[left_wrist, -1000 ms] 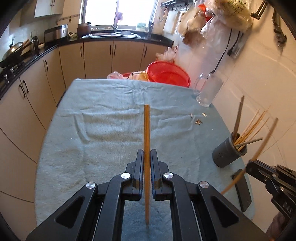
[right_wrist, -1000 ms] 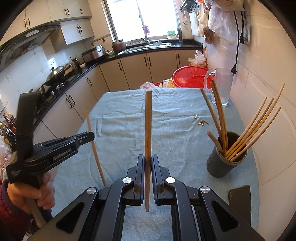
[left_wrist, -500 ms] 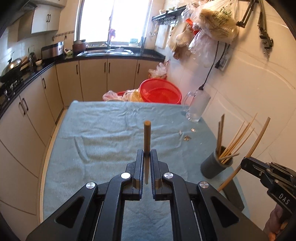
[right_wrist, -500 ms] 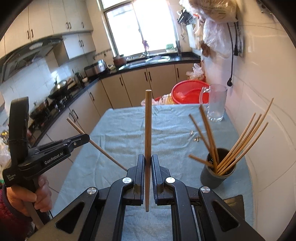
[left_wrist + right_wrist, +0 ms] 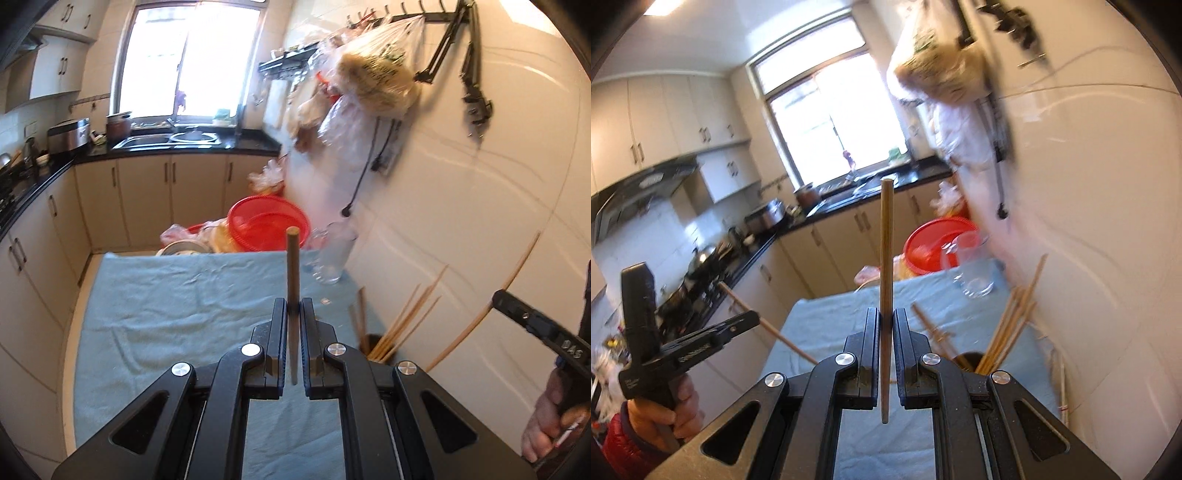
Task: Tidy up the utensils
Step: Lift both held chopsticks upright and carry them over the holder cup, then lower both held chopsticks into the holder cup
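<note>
My left gripper [image 5: 293, 306] is shut on a wooden chopstick [image 5: 293, 266] that stands upright between its jaws, above the blue cloth [image 5: 177, 314]. My right gripper [image 5: 885, 314] is shut on another wooden chopstick [image 5: 885, 243], also upright. A dark holder [image 5: 375, 345] with several chopsticks in it stands at the table's right edge, just right of and below both grippers; it also shows in the right wrist view [image 5: 971, 360]. The right gripper [image 5: 498, 297] appears at the far right of the left wrist view, the left gripper [image 5: 751, 317] at the left of the right wrist view.
A clear glass mug [image 5: 334, 254] stands at the far right of the table, with a red basin [image 5: 267, 225] and plastic bags behind it. A white tiled wall [image 5: 461, 221] runs along the right side. Kitchen cabinets [image 5: 37, 236] line the left and back.
Both grippers have lifted and tipped upward with their chopsticks, so the views show more wall and window. The holder has come closer, just under the right side of both grippers.
</note>
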`<state>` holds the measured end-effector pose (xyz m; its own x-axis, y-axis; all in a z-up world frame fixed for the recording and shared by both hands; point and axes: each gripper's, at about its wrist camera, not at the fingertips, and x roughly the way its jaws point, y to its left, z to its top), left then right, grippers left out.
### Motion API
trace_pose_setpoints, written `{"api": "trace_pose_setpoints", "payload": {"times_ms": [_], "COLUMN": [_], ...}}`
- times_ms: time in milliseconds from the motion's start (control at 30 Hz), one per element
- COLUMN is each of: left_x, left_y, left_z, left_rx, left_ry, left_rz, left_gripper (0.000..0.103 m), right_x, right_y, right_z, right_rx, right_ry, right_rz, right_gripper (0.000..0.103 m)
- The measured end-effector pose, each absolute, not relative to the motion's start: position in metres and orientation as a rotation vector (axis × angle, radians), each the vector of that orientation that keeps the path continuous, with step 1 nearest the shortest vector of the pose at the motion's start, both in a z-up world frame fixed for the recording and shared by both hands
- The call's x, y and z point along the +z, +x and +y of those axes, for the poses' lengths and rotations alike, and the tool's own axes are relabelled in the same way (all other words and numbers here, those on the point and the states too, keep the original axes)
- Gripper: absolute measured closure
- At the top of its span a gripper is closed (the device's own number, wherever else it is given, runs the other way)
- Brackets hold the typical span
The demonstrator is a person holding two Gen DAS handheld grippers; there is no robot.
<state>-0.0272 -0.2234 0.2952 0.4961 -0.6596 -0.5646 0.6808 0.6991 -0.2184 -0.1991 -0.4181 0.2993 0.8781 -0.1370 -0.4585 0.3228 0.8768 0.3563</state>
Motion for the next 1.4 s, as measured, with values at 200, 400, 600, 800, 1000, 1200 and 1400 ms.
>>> {"api": "trace_pose_setpoints", "payload": {"times_ms": [200,400,600,800,1000,1200,1400], "left_x": [0.327,0.355,0.368,0.354,0.328,0.302,0.279], "left_y": [-0.036,-0.045,-0.057,-0.061,-0.061,-0.056,-0.052], "left_z": [-0.249,-0.277,-0.315,-0.343,-0.365,-0.381,-0.391], "left_rx": [-0.878,-0.937,-1.0,-1.003,-0.969,-0.936,-0.908], "left_ry": [0.029,0.025,0.03,0.066,0.109,0.14,0.167], "left_rz": [0.627,0.595,0.604,0.626,0.654,0.687,0.714], "left_gripper": [0.097,0.097,0.097,0.097,0.097,0.097,0.097], "right_x": [0.307,0.304,0.292,0.282,0.27,0.255,0.239], "right_y": [-0.222,-0.228,-0.224,-0.219,-0.208,-0.195,-0.179], "right_z": [-0.45,-0.47,-0.492,-0.507,-0.519,-0.522,-0.522], "right_rx": [-0.332,-0.391,-0.415,-0.419,-0.409,-0.399,-0.386], "right_ry": [0.47,0.458,0.476,0.492,0.501,0.502,0.482], "right_rz": [0.395,0.381,0.393,0.404,0.413,0.432,0.462], "right_gripper": [0.096,0.096,0.096,0.096,0.096,0.096,0.096]}}
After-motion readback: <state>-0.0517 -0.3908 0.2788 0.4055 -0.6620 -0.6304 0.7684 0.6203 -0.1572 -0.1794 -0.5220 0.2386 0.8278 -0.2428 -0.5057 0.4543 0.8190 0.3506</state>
